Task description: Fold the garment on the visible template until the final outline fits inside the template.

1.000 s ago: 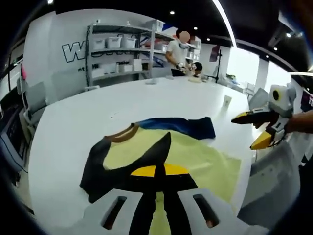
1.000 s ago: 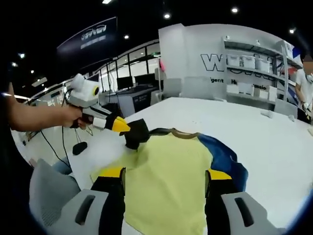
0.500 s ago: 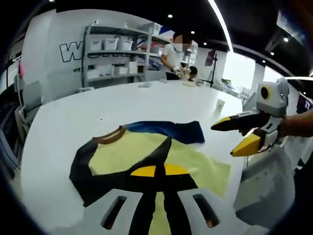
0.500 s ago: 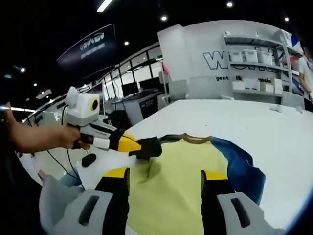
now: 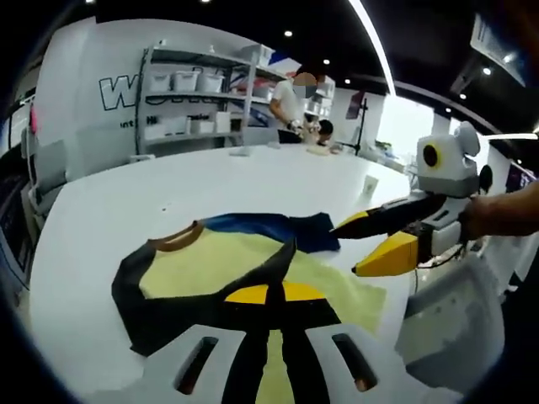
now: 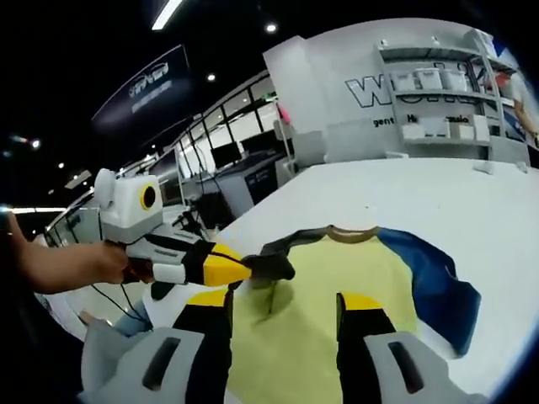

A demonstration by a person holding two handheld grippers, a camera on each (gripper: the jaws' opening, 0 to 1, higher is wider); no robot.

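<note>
A yellow shirt (image 5: 253, 257) with a brown collar (image 5: 173, 240), a blue sleeve (image 5: 269, 225) and a black sleeve lies on the white table (image 5: 168, 185). My left gripper (image 5: 269, 293) is shut on the black sleeve (image 5: 265, 269), lifted over the yellow body. In the right gripper view it (image 6: 240, 269) comes in from the left, pinching that sleeve (image 6: 271, 265) above the shirt (image 6: 337, 278). My right gripper (image 6: 284, 301) stands open over the shirt's near hem with nothing between its jaws. In the left gripper view it (image 5: 349, 251) hovers open by the shirt's right edge, near the blue sleeve.
A shelf unit (image 5: 194, 101) with white bins stands behind the table. A person (image 5: 286, 101) works at the far end. The table's edge (image 5: 404, 295) runs close to the shirt's right side. Desks with monitors (image 6: 244, 172) stand beyond the table. A hand (image 6: 59, 265) holds the left gripper.
The left gripper has carried the black sleeve further across the yellow body. The right gripper has come in closer to the shirt, still open.
</note>
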